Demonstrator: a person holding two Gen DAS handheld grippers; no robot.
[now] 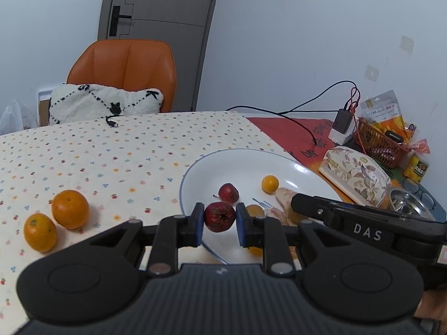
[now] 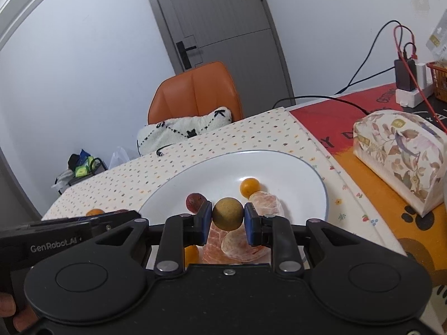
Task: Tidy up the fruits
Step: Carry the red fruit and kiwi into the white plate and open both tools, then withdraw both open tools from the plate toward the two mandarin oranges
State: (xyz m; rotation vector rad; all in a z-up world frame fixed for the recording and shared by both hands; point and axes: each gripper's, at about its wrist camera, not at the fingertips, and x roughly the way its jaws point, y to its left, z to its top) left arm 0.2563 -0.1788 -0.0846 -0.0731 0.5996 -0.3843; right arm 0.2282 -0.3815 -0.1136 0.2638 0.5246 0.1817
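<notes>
Both tools loaded over the white plate (image 1: 282, 164)

Left tool (image 1: 218, 223) grips a red fruit (image 1: 219, 216); right tool (image 2: 227, 217) clamps a brown-yellow ball fruit (image 2: 227, 213). Only the left view shows two oranges (image 1: 69, 205) at 9 o'clock on the counter (image 1: 111, 150).

Brown round fruit (image 2: 227, 213) between tongs (image 2: 227, 217)

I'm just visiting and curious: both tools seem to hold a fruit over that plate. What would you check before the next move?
1. Left gripper jaws shut on the dark red round fruit: ok.
2. Right gripper jaws shut on the brownish-yellow round fruit: ok.
3. Both fruits over the white blue-rimmed plate: ok.
4. Bare spot on the plate: ok.
5. Two large oranges off the plate: not ok.
6. Height above the plate: cannot tell.
</notes>
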